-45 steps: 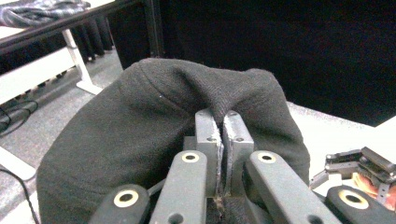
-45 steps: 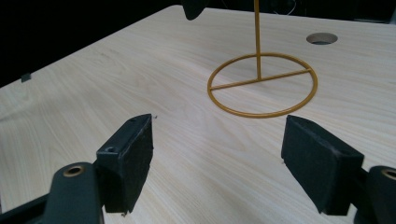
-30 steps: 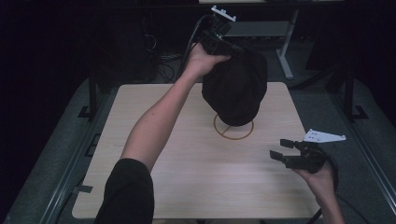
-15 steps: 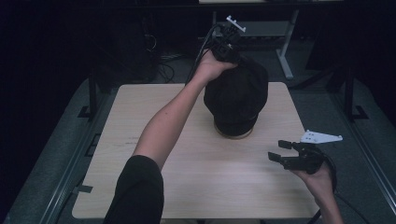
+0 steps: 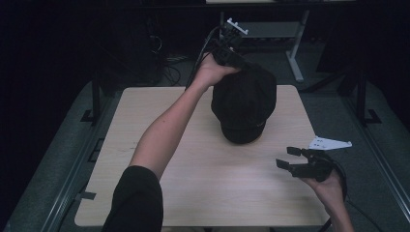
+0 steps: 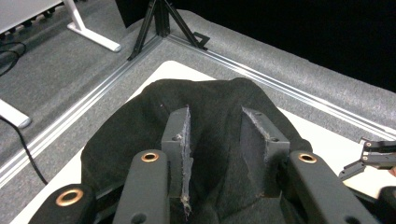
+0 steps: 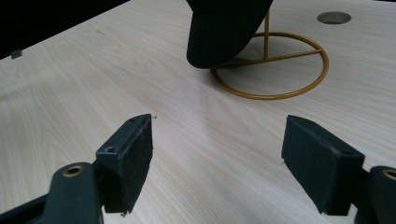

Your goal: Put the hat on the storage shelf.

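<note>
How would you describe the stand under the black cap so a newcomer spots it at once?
Start at the pale wooden table and find the black cap near its far edge. Beneath it sits the stand: a thin gold wire ring lying flat with an upright rod, the one metallic, yellow thing on the wood.

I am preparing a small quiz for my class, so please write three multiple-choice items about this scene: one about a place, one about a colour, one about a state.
1. Where does the black cap sit?
A. on a gold wire stand
B. flat on the floor
C. in a box

2. What colour is the stand's ring?
A. red
B. gold
C. white

3. How are the jaws of the right hand-held gripper?
A. shut on the cap
B. shut on a cable
C. open, with nothing between them

Key: 1 A, the stand's rod rises under the cap; 2 B, the ring looks gold on the table; 3 C, only bare wood lies between the pads.
</note>
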The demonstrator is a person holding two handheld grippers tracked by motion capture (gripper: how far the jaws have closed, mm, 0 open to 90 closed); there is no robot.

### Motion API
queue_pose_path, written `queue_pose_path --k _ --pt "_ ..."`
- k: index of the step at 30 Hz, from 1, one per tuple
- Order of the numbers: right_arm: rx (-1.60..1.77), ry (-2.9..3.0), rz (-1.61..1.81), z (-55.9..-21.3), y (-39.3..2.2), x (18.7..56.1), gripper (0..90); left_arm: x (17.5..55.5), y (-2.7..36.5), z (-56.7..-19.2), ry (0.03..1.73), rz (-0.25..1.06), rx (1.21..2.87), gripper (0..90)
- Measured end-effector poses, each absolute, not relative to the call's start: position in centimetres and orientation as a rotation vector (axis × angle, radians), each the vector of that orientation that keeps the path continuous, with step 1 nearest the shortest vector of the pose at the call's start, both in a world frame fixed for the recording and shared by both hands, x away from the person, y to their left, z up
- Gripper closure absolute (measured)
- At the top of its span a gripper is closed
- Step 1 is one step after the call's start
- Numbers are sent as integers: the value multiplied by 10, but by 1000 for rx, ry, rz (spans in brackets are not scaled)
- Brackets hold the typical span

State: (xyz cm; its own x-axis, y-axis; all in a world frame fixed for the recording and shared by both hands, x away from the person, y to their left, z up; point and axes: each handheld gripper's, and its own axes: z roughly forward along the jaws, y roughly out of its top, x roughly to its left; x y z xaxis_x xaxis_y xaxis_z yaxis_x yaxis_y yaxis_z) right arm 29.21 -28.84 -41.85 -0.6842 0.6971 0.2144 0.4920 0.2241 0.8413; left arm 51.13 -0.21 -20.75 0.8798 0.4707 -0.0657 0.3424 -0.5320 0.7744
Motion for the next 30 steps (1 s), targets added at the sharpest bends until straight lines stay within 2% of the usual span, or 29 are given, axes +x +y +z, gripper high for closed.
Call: queue_pose_path --k 20,30 --pt "1135 2294 1426 -423 -282 294 229 490 25 -203 596 209 2130 514" --pt "1130 2301 1406 -424 -277 296 216 482 46 -212 621 204 2101 485"
